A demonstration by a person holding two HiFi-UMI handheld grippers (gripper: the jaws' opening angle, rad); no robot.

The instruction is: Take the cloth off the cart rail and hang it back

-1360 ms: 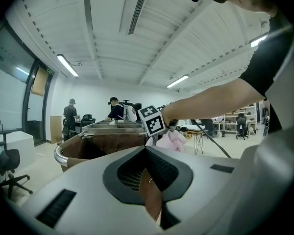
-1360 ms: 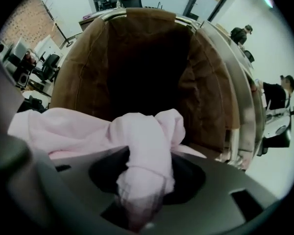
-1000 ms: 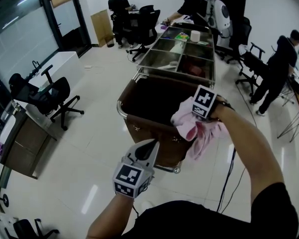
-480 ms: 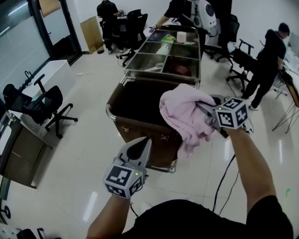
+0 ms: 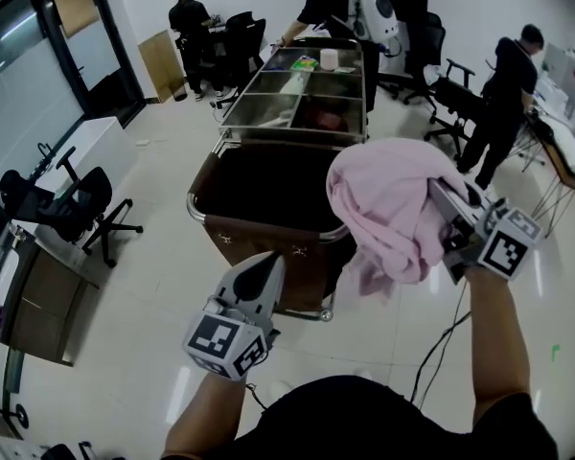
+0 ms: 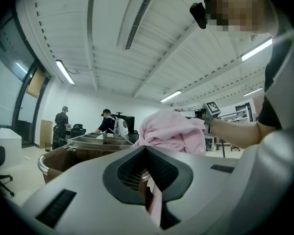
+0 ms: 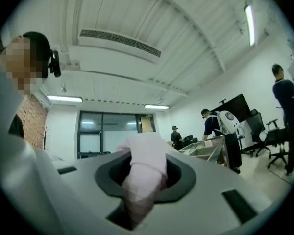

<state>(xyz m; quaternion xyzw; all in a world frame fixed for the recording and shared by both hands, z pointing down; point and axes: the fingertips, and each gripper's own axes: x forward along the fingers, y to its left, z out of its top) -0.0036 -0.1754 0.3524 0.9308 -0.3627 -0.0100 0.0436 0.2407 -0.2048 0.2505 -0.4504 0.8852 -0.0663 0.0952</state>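
A pink cloth (image 5: 388, 204) hangs bunched in the air above the near right corner of the brown cart (image 5: 264, 190). It is off the cart's chrome rail (image 5: 268, 226). My right gripper (image 5: 450, 220) is shut on the cloth; in the right gripper view a fold of the cloth (image 7: 143, 168) fills the gap between its jaws. My left gripper (image 5: 271, 264) hovers shut and empty before the cart's near rail, pointing at it. In the left gripper view the cloth (image 6: 172, 131) shows beyond the closed jaws, with the rail (image 6: 43, 163) at the left.
A steel cart with trays (image 5: 302, 89) stands end to end behind the brown cart. People work at its far end (image 5: 326, 3) and at the right (image 5: 503, 84). Office chairs (image 5: 72, 204) and a desk (image 5: 29, 276) stand at the left. A cable (image 5: 439, 338) runs along the floor.
My right gripper has carried the cloth up and to the right, away from the cart rail, and the cloth has spread wider. The left gripper has barely moved.
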